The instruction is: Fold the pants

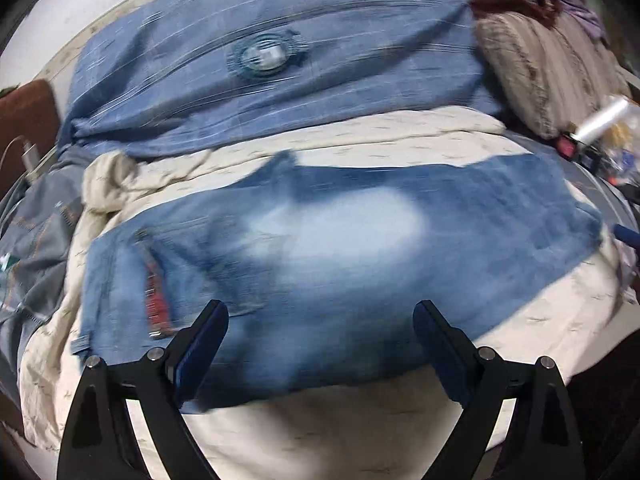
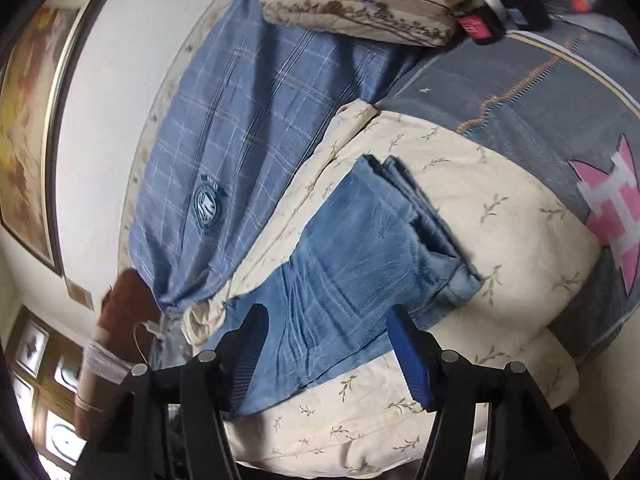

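Pants [image 1: 320,248] lie folded beside the blue pillow [image 1: 256,60]; our left hand-held gripper [image 1: 320,322] and right hand-held gripper [image 2: 326,326] both stand apart, and we fear catching one layer would undo it.

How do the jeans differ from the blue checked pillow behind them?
The jeans are faded denim with a pale worn patch; the blue checked pillow has thin light lines and a round badge. The jeans lie flat and folded on the cream blanket; the pillow is plump and lies beside the wall. Both are blue fabric.
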`<move>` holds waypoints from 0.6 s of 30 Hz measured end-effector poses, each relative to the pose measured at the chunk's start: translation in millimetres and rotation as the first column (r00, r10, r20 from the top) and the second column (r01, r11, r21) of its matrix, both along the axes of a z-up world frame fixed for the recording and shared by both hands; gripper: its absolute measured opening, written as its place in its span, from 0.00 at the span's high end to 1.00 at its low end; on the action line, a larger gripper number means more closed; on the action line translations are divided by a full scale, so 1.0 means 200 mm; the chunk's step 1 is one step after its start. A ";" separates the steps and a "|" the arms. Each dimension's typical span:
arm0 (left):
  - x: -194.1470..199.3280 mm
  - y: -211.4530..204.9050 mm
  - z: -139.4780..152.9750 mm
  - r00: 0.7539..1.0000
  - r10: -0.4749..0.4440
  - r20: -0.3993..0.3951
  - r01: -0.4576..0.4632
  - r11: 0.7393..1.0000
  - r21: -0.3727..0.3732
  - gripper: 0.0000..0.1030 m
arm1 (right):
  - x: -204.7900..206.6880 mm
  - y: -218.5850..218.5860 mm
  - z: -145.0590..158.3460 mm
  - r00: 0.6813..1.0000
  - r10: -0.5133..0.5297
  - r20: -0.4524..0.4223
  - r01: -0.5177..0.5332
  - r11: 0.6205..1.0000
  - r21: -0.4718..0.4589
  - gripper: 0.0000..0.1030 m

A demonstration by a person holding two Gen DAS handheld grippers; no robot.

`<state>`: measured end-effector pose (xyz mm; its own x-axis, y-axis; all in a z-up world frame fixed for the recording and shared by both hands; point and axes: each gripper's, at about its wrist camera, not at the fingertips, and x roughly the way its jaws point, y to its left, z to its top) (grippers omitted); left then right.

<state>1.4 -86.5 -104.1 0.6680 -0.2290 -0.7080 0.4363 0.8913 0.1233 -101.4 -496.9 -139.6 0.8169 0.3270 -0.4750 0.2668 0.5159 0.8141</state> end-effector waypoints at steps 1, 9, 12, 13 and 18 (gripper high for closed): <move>-0.01 -0.04 0.01 1.000 -0.014 -0.005 0.014 1.000 0.003 0.09 | 0.00 -0.01 -0.02 1.000 -0.008 -0.015 0.008 1.000 0.019 0.37; -0.04 -0.29 0.06 0.997 -0.060 -0.038 0.060 0.998 0.007 0.09 | 0.00 -0.06 -0.11 0.999 -0.022 -0.035 0.026 0.994 0.108 0.37; -0.03 -0.34 0.08 0.998 -0.056 -0.034 0.056 0.998 0.009 0.09 | 0.00 -0.06 -0.12 0.999 -0.017 -0.045 0.022 0.993 0.115 0.37; -0.03 -0.36 0.08 0.998 -0.056 -0.033 0.056 0.998 0.009 0.09 | 0.00 -0.06 -0.12 0.999 -0.015 -0.046 0.021 0.993 0.120 0.37; -0.04 -0.39 0.11 0.998 -0.063 -0.017 0.063 0.998 0.008 0.09 | 0.00 -0.07 -0.14 0.998 -0.015 -0.062 0.023 0.991 0.134 0.37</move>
